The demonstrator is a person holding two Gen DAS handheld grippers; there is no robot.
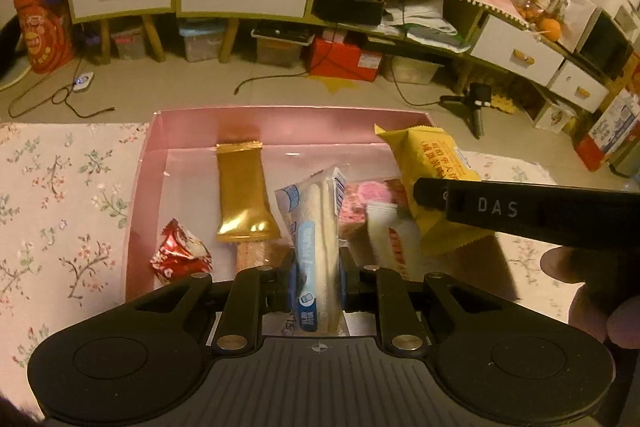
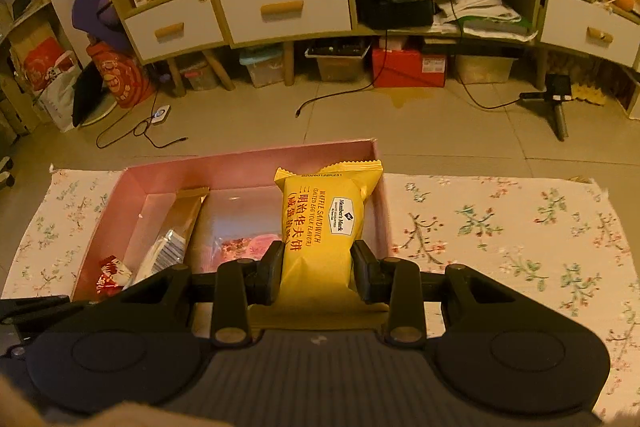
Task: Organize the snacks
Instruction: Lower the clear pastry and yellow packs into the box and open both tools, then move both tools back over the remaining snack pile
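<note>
So we've got both grippers loaded over the pink box (image 1: pixel 188 131), which sits on the floral cloth (image 1: pixel 60 195). Our left gripper (image 1: pixel 317 273) is pinched nearly closed on a blue-and-white snack packet (image 1: pixel 316 227), held upright just above the stuff already inside: a gold wrapper (image 1: pixel 242 195), a red candy (image 1: pixel 180 255) in the near left corner, and a pink packet (image 1: pixel 368 195). Our right gripper (image 2: pixel 318 267) is clamped on the yellow waffle sandwich pack (image 2: pixel 324 227), which hangs over the right end of the box, close to its right wall
</note>
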